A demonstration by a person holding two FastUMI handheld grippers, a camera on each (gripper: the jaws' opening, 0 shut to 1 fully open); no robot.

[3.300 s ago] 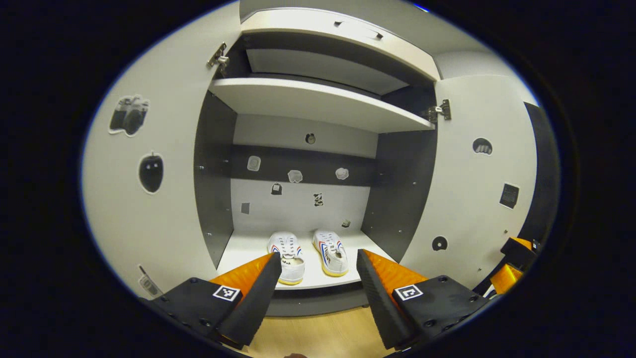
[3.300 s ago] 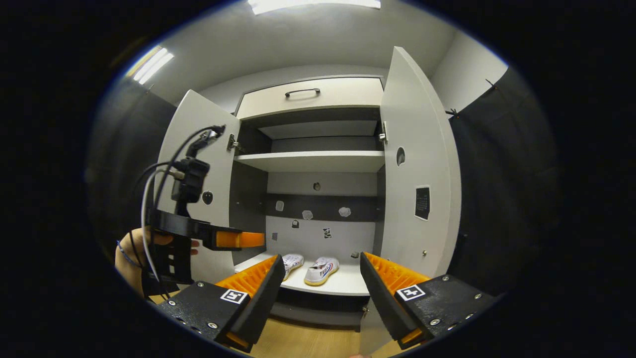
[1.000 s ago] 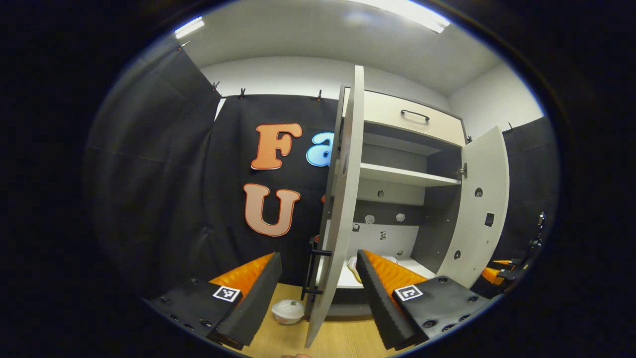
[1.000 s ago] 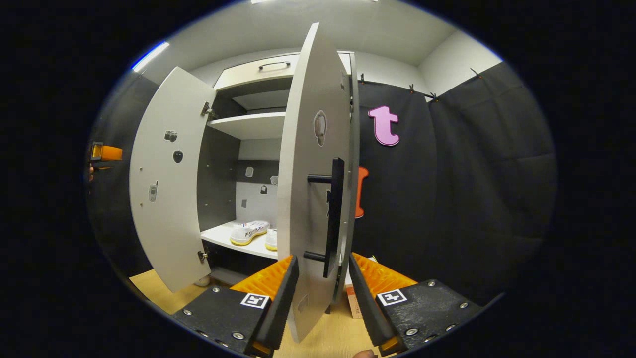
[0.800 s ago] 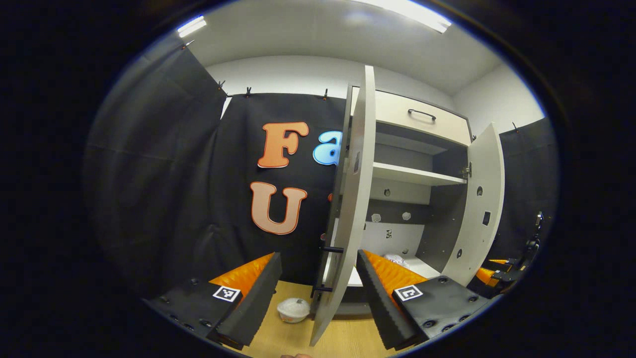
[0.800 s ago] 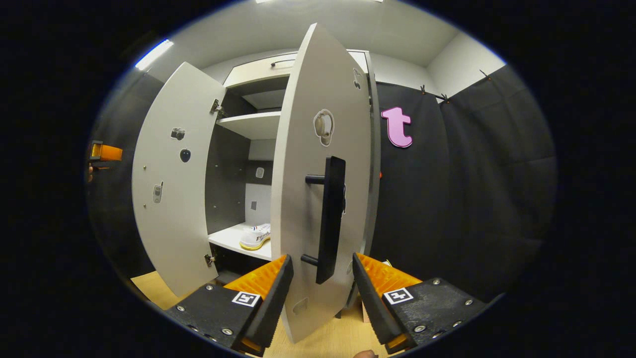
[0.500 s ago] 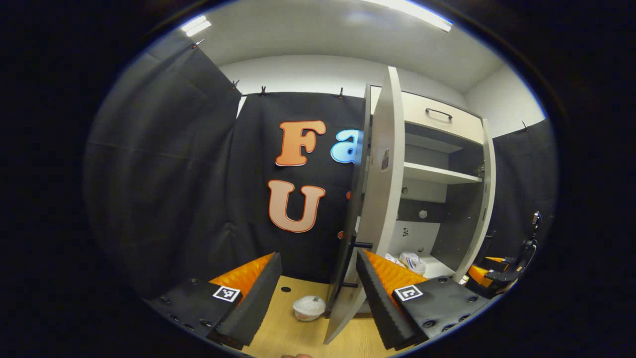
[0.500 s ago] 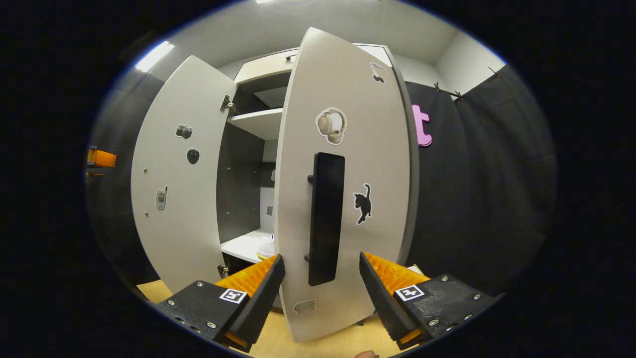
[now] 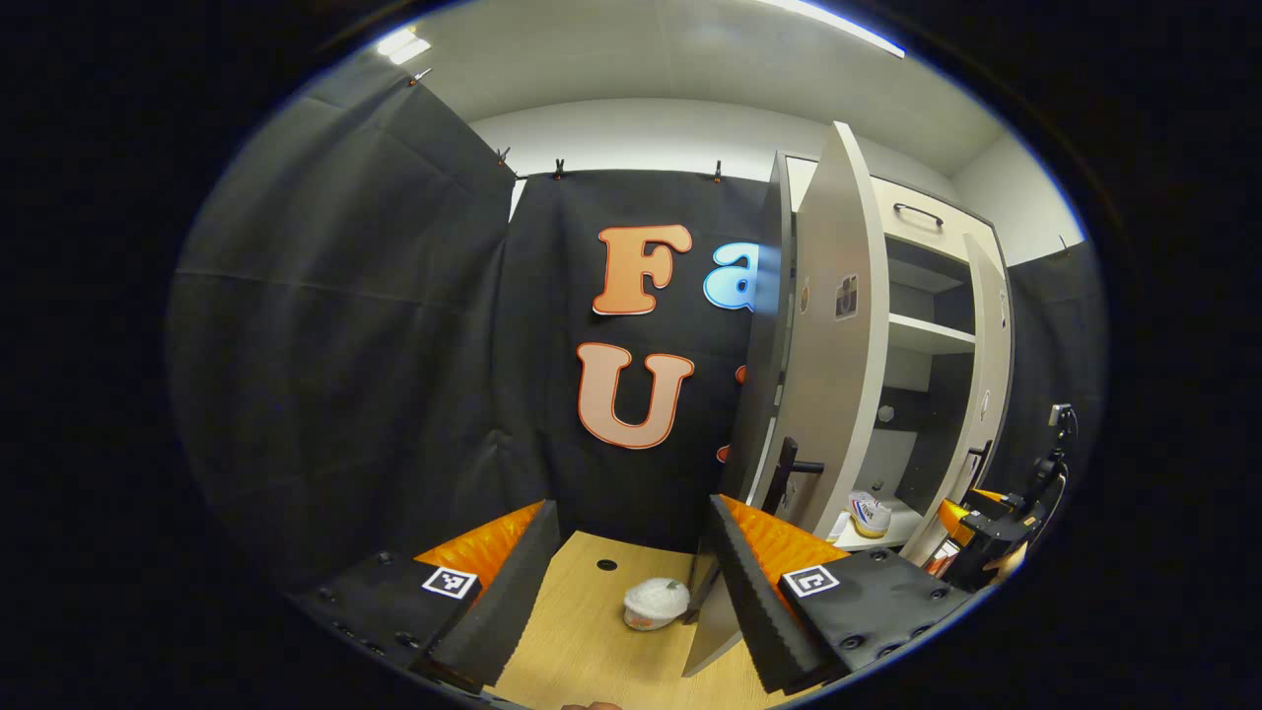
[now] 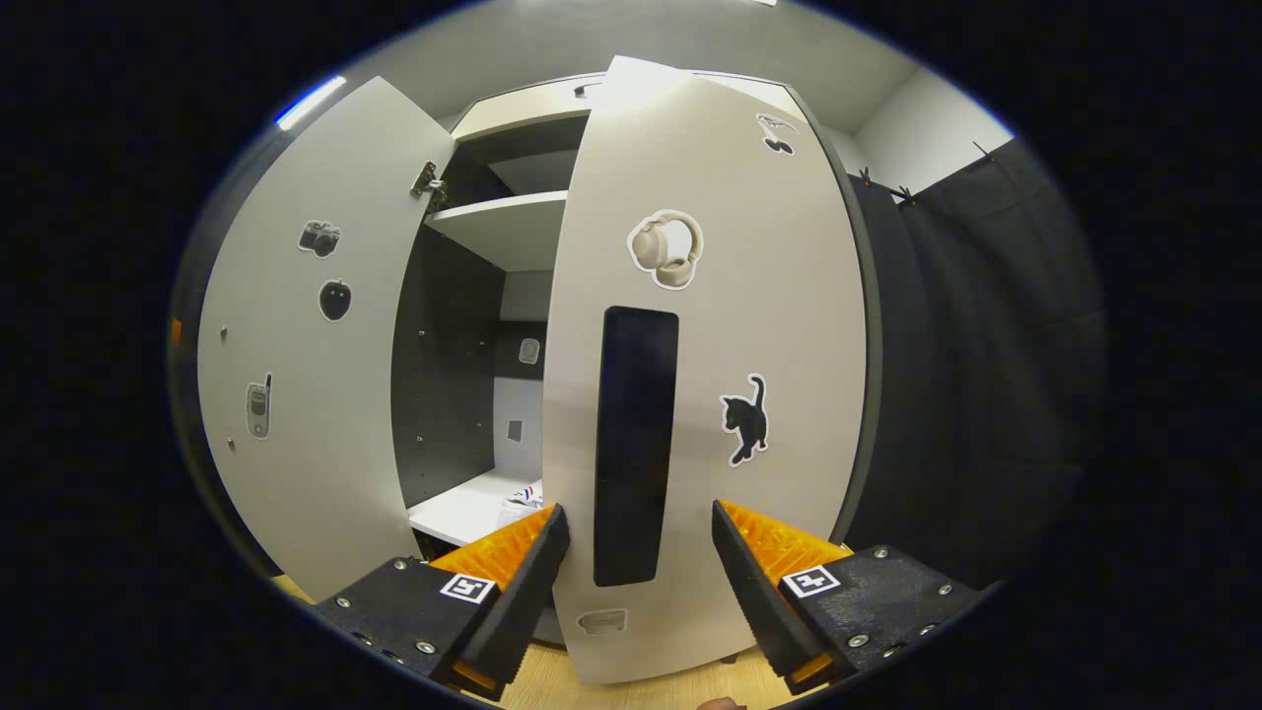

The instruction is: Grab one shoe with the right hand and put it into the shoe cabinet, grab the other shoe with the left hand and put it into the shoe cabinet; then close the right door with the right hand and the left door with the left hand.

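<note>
In the right gripper view the cabinet's right door [image 10: 779,325] faces me close up, partly swung in. Its black handle [image 10: 636,444] hangs with its lower end between the spread fingers of my right gripper [image 10: 636,564], which is open; whether it touches I cannot tell. A sliver of a white shoe [image 10: 523,496] lies on the bottom shelf [image 10: 458,513]. In the left gripper view the left door [image 9: 838,375] stands wide open beside my open left gripper [image 9: 631,557], its handle [image 9: 789,475] just right of the fingers. One shoe [image 9: 870,515] rests inside. The right gripper [image 9: 971,528] is by the right door [image 9: 991,365].
A white bowl [image 9: 656,603] sits on the wooden floor [image 9: 582,641] near the left door's lower corner. Black cloth walls close in on both sides. The left door's inner face [image 10: 296,375] carries stickers. A drawer [image 9: 922,222] tops the cabinet.
The right door has swung further in, and my right gripper has come square and close in front of its handle. My left gripper has swung out left, round the left door's edge.
</note>
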